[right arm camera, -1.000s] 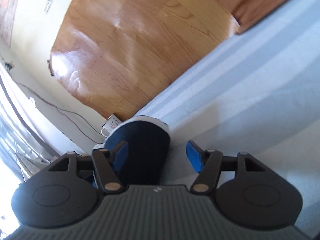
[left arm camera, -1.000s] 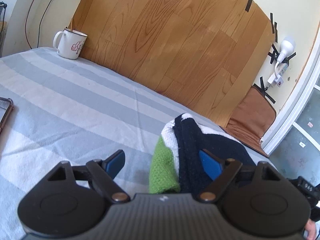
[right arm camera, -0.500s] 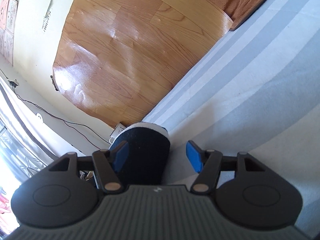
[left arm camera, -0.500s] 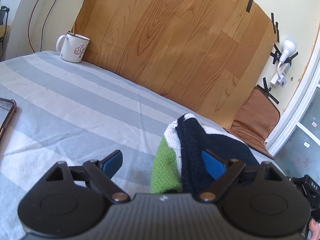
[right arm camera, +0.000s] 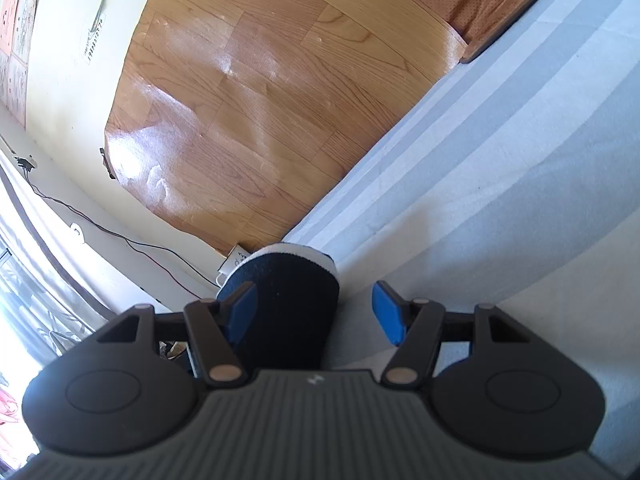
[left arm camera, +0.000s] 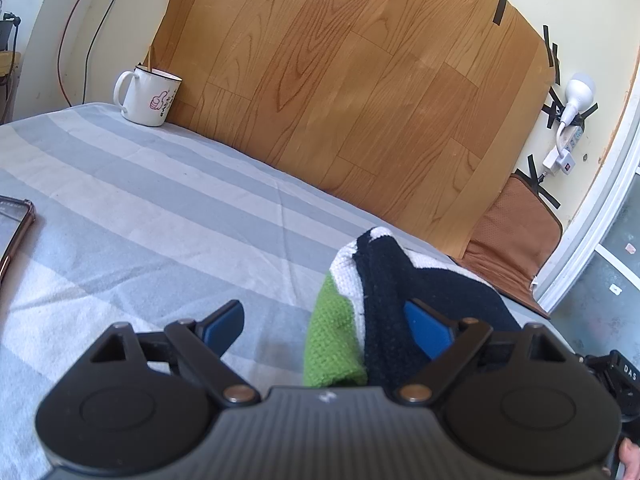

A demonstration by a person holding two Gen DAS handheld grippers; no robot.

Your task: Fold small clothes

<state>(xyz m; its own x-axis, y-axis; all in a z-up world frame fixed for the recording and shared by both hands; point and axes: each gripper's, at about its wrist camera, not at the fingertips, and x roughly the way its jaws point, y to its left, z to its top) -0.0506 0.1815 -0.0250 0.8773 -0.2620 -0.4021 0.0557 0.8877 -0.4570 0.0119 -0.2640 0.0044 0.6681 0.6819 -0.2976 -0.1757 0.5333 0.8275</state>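
Observation:
A small knitted garment (left arm camera: 384, 280) in navy, white and green stands bunched up on the striped grey sheet (left arm camera: 160, 208). My left gripper (left arm camera: 326, 328) is open wide around it. The knit leans on the right pad (left arm camera: 428, 332), and the left pad (left arm camera: 224, 324) stands well clear of it. In the right wrist view the garment's navy end with a white rim (right arm camera: 292, 300) sits between the jaws of my right gripper (right arm camera: 316, 314). It lies against the left pad (right arm camera: 240, 312), with a gap to the right pad (right arm camera: 390, 318). Neither gripper squeezes the cloth.
A white enamel mug (left arm camera: 148, 96) stands at the sheet's far left corner. A phone (left arm camera: 12, 224) lies at the left edge. A wood-pattern panel (left arm camera: 360, 100) lines the wall behind, with a brown cushion (left arm camera: 516, 232) and a taped lamp (left arm camera: 576, 92) at the right.
The left jaws have spread slightly wider around the garment. Both views have shifted a little, and the garment stays between both pairs of fingers.

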